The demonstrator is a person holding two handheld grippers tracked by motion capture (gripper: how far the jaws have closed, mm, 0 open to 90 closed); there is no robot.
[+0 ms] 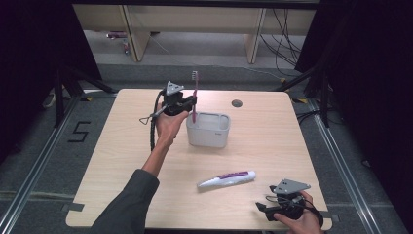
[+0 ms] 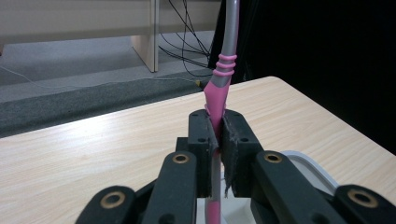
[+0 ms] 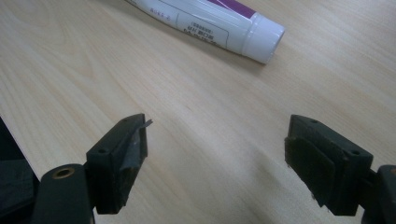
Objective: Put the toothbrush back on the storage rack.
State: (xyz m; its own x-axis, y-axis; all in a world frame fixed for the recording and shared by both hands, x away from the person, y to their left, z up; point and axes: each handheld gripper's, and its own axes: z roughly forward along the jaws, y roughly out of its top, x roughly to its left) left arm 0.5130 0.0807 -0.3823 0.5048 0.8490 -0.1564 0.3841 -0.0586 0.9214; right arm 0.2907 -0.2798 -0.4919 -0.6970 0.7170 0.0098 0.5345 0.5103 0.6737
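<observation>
A pink and grey toothbrush stands upright, bristles up, with my left gripper shut on its handle; its lower end reaches down at the left rim of a white rectangular holder. In the left gripper view the pads clamp the pink toothbrush handle, with the holder's rim just below. A white toothpaste tube with a purple stripe lies flat on the table. My right gripper rests open near the front right edge, its jaws wide apart and the toothpaste tube's cap a short way ahead.
The light wooden table has a small round cable hole near its back edge. Desk legs and loose cables stand on the grey floor behind. Dark curtains hang on both sides.
</observation>
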